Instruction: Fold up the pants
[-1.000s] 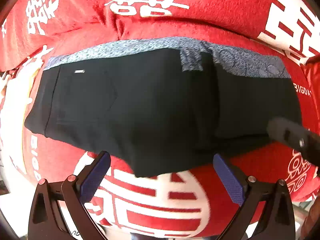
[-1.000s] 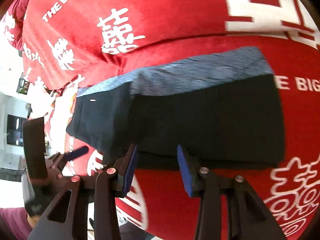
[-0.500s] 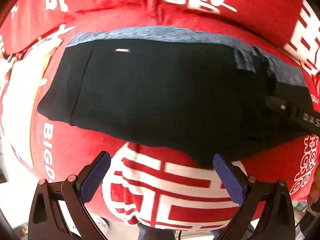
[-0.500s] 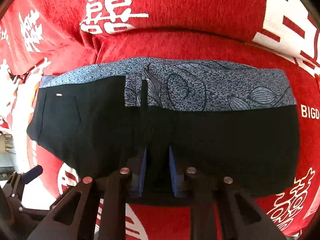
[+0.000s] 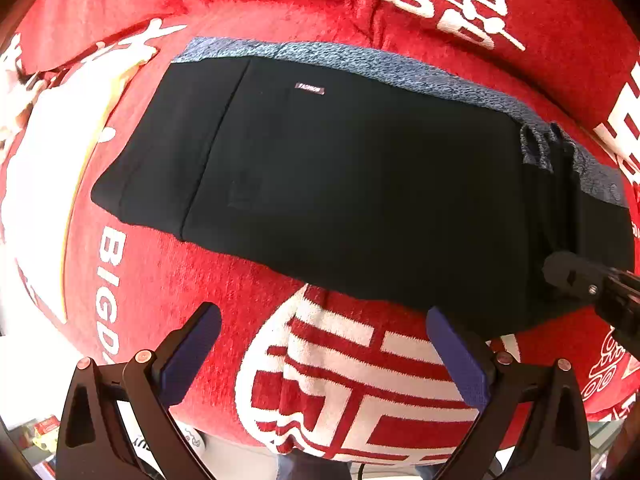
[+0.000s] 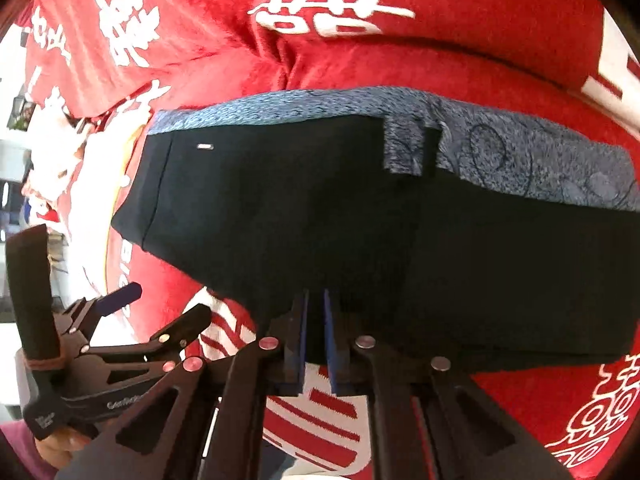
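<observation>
The black pants point(image 5: 340, 184) lie spread across a red blanket, their blue-grey patterned lining point(image 5: 400, 68) showing along the far edge. My left gripper point(image 5: 320, 344) is open and empty, just short of the pants' near edge. My right gripper point(image 6: 314, 320) is shut on the near edge of the pants point(image 6: 360, 220), its blue pads almost together with dark cloth between them. A bunched fold point(image 6: 412, 152) runs back from that grip. The right gripper also shows in the left wrist view point(image 5: 576, 276) at the pants' right end.
The red blanket point(image 5: 248, 280) with white characters covers the whole surface and rises behind the pants. The left gripper shows in the right wrist view point(image 6: 116, 300), held low at the left. A white patterned area point(image 5: 44, 160) lies left of the pants.
My right gripper closed on the pants' near edge and the cloth bunched at the grip. My left gripper shifted left along the pants, staying open.
</observation>
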`<state>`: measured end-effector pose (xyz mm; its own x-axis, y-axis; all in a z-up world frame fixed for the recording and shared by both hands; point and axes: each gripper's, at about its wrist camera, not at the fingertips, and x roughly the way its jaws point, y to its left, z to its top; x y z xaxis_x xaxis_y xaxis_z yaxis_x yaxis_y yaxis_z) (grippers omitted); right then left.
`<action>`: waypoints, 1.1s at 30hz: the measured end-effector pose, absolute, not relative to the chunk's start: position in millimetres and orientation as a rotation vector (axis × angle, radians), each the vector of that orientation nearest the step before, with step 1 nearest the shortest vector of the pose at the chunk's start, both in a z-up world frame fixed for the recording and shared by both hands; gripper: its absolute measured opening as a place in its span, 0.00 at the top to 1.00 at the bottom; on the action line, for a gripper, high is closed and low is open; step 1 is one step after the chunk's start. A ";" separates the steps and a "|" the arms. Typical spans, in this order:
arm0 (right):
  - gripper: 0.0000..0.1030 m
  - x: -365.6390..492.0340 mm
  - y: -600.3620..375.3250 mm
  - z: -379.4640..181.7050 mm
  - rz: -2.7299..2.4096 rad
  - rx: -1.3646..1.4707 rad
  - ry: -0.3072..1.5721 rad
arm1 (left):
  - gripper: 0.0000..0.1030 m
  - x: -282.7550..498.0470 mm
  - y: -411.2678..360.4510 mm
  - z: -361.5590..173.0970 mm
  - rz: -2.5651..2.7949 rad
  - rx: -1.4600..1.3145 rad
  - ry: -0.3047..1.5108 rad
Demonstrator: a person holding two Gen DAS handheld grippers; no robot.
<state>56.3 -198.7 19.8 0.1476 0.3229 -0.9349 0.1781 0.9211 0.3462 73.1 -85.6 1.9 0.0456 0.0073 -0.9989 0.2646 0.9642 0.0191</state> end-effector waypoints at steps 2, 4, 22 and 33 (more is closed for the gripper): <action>0.69 56.7 -195.1 26.8 0.103 0.388 1.425 | 0.00 73.8 -82.1 0.5 -0.197 0.209 1.523; 0.63 55.8 -196.7 32.4 0.087 0.362 1.413 | 0.00 74.7 -79.1 -0.9 -0.197 0.203 1.527; 0.57 56.0 -199.3 18.8 0.027 0.423 1.467 | 0.00 81.0 -23.7 -13.6 -0.136 0.159 1.570; 0.57 69.7 -144.4 5.9 0.147 0.299 1.512 | 0.00 112.7 40.4 -17.0 -0.045 0.023 1.543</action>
